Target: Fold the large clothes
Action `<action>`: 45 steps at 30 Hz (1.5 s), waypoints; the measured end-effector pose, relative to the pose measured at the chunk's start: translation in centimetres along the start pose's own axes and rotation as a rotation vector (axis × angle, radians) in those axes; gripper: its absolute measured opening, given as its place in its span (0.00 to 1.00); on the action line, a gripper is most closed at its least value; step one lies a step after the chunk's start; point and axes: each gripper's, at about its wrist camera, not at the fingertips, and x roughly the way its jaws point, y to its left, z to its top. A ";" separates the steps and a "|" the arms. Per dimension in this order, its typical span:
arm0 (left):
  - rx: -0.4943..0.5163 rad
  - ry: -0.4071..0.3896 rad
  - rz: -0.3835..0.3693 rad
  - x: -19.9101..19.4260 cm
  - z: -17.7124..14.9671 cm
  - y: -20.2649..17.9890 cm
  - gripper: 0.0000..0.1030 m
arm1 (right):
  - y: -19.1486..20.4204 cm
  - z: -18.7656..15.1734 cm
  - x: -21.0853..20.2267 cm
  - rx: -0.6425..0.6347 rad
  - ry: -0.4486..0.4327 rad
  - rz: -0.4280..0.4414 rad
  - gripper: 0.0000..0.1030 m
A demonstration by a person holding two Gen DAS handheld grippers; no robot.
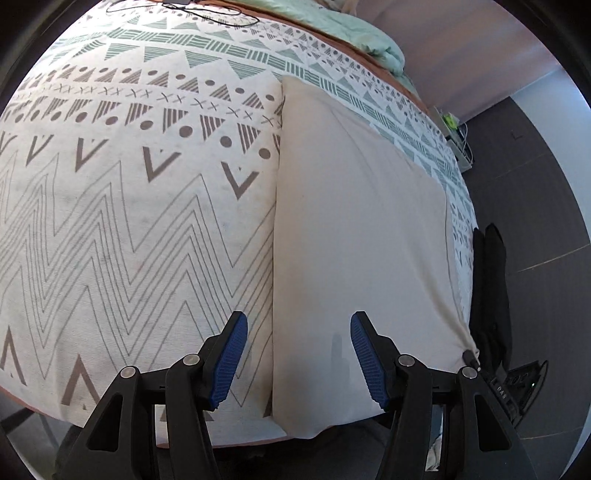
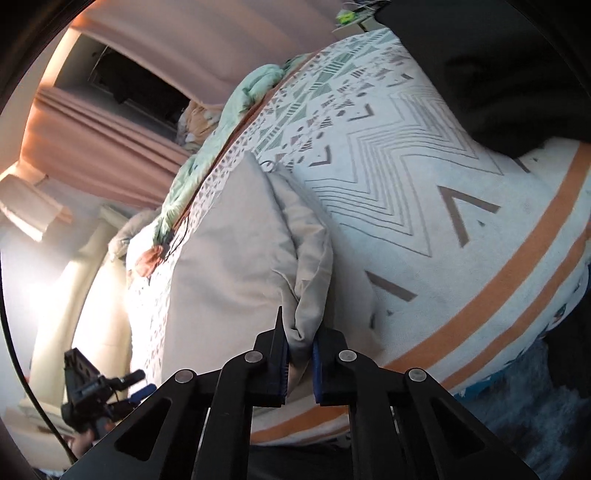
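Fingers (image 2: 320,360) around garment (image 2: 236,258) corner (bunched)

A bed covered by a white sheet printed with grey zigzags, triangles and teal bands (image 1: 129,206) lies under both grippers. A beige folded cloth garment (image 1: 354,229) rests flat on it, straight ahead of the left gripper. A crumpled mint-green quilt (image 1: 365,33) lies at the far edge, beyond the garment.
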 end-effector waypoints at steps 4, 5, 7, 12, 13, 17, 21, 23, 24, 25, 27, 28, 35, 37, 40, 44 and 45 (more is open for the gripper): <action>0.023 0.048 -0.018 2.0 -0.7 -0.6 0.43 | -1.4 -0.5 0.4 0.053 0.009 -0.003 0.09; 0.028 0.063 -0.022 2.5 -0.9 -0.8 0.40 | -1.6 -0.6 0.4 0.059 0.009 -0.005 0.09; 0.028 0.086 -0.028 3.3 -1.2 -1.1 0.40 | -1.5 -0.6 0.3 0.050 0.016 -0.009 0.10; 0.026 0.087 -0.013 3.4 -0.9 -1.3 0.41 | -0.7 1.0 -0.8 0.018 0.039 -0.049 0.37; 0.023 0.085 -0.016 3.3 -0.7 -1.3 0.41 | -0.5 1.4 -1.3 -0.001 0.018 -0.068 0.50; 0.009 0.051 -0.031 3.1 0.5 -1.0 0.43 | 0.1 3.4 -2.3 -0.061 -0.001 -0.059 0.62; -0.005 0.045 -0.039 3.5 1.8 -0.9 0.43 | 0.7 5.9 -1.1 -0.125 0.049 -0.084 0.63; -0.010 0.047 -0.041 3.8 2.6 -0.9 0.43 | 0.9 7.2 -0.1 -0.146 0.081 -0.085 0.63; -0.011 0.043 -0.036 4.0 3.0 -0.9 0.43 | 0.9 7.5 0.3 -0.152 0.094 -0.079 0.63; -0.013 0.039 -0.031 4.1 3.4 -0.9 0.43 | 0.8 7.9 0.7 -0.159 0.113 -0.069 0.63; -0.018 0.033 -0.025 4.5 4.2 -0.8 0.43 | 1.1 8.9 2.2 -0.182 0.156 -0.055 0.63; -0.022 0.033 -0.022 4.8 4.6 -0.7 0.43 | 1.3 9.3 3.0 -0.197 0.179 -0.048 0.63; -0.046 0.013 -0.008 6.7 7.7 0.0 0.43 | 1.7 11.5 9.6 -0.251 0.340 -0.046 0.63; -0.053 0.007 -0.010 7.1 8.6 0.1 0.43 | 1.6 12.2 11.3 -0.236 0.375 -0.025 0.63; -0.051 0.003 -0.010 7.9 9.9 0.2 0.43 | 1.5 13.1 13.2 -0.225 0.399 0.014 0.63; -0.050 -0.006 -0.007 8.7 11.5 0.2 0.43 | 2.0 14.2 15.3 -0.227 0.425 0.066 0.63; -0.048 -0.010 -0.007 8.9 11.9 0.3 0.43 | 2.2 14.5 15.9 -0.227 0.432 0.078 0.63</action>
